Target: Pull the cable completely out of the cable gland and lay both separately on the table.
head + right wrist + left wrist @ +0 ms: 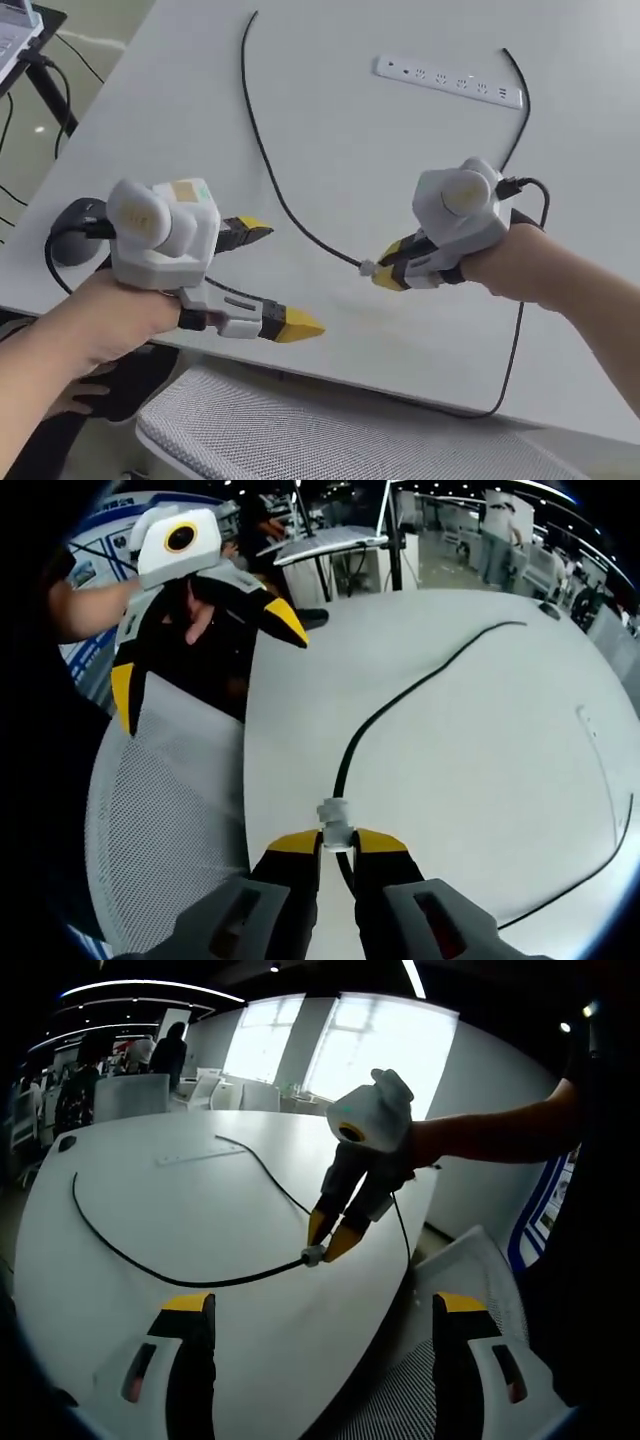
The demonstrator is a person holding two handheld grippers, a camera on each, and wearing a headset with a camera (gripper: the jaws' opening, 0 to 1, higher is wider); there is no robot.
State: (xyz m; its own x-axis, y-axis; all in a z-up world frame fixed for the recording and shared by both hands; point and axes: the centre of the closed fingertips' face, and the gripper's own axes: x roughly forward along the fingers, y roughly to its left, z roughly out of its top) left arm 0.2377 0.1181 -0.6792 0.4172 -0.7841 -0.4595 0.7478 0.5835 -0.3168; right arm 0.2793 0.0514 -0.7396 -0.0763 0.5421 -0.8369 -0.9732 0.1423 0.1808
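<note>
A long black cable lies curved across the white table. Its near end carries a small white cable gland. My right gripper is shut on the gland, held just above the table's front part. In the right gripper view the gland sticks out past the yellow tips of the right gripper, and the cable runs away from it. My left gripper stands open to the left of the gland, apart from it, with nothing between its jaws. The left gripper view has the gland straight ahead.
A white power strip lies at the back right with its black cord running toward the right hand. A grey mesh chair sits below the table's front edge. A black round object is at the left edge.
</note>
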